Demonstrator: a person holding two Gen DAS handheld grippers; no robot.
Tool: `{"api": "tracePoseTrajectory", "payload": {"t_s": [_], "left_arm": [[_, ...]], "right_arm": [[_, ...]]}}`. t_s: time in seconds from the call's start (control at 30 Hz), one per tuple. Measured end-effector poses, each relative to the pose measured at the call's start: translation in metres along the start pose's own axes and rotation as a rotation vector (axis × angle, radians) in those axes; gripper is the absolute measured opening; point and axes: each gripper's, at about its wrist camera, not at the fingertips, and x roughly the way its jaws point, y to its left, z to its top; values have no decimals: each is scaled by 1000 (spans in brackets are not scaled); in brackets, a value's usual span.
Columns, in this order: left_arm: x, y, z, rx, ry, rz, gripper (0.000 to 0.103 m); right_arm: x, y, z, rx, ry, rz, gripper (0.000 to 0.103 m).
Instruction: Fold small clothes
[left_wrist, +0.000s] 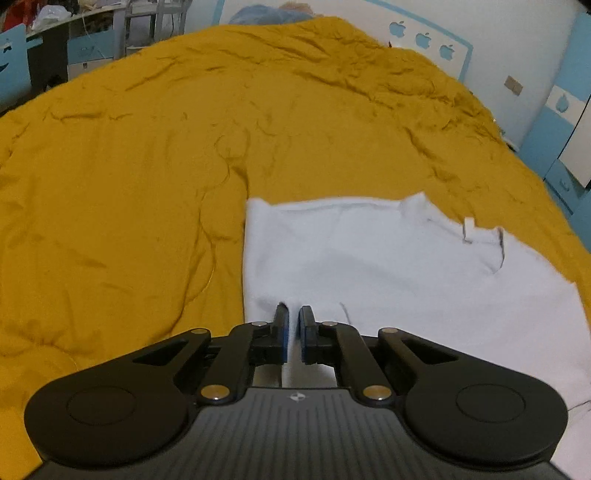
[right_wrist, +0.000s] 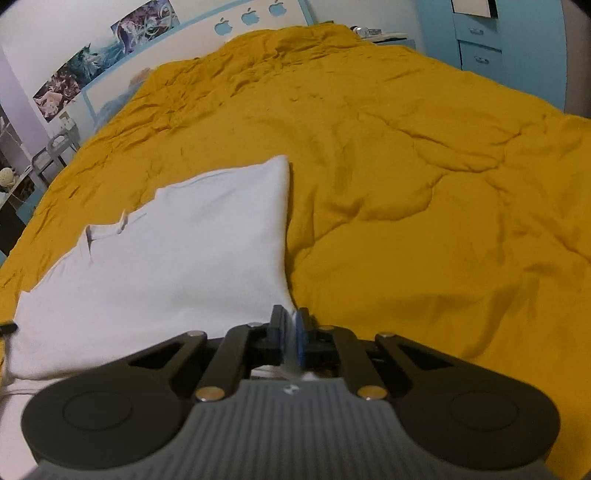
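Observation:
A white garment (left_wrist: 369, 258) lies flat on a mustard-yellow quilt (left_wrist: 129, 184), its collar with a small tag toward the far right in the left wrist view. My left gripper (left_wrist: 293, 314) is shut on the near left edge of the cloth, a thin fold pinched between its blue pads. In the right wrist view the same white garment (right_wrist: 177, 266) spreads to the left, and my right gripper (right_wrist: 291, 317) is shut on its near right corner, white fabric squeezed between the pads. The yellow quilt (right_wrist: 424, 221) fills the right side of that view.
A white and blue headboard (left_wrist: 428, 40) with apple cut-outs stands at the bed's far end. Blue drawers (right_wrist: 480, 40) stand beyond the bed on the right. Posters (right_wrist: 85, 66) hang on the wall; shelves and clutter stand left of the bed. Bare quilt surrounds the garment.

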Motion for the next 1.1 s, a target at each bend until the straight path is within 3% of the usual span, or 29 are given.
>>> {"api": "tracePoseTrajectory", "payload": {"t_s": [0.07,0.17,0.3,0.4,0.47,0.57,0.7,0.87,0.97,1.1], "left_arm": [[-6,2,0,-6,-5,9,16],[-26,4,2,-4,-25,9,16],[-49,-6,-5,53,-38,-52,16],[-47,-18,-18,121,-2,-46,16],[-34,-21,-29,139,76,-31,16],[-26,-21,-43,185,106,34,21],[-44,-13,-39,120,97,-14,21],[-54,12,-38,-89,106,-133,26],[-42,14,-42,-149,154,-114,26],[-30,28,-44,-295,158,-111,32]], "right_arm": [[-4,3,2,3,-1,3,0],[-20,6,3,-26,-12,-24,5],[-45,10,2,-67,-34,1,6],[-46,18,-2,-136,-38,-21,7],[-38,19,-5,-152,-23,-37,8],[-19,13,-15,-164,41,-73,9],[-20,5,-15,-121,47,-66,12],[-28,9,-18,-138,37,-76,14],[-28,6,-21,-122,33,-73,14],[-29,9,-21,-136,34,-77,14]]}}
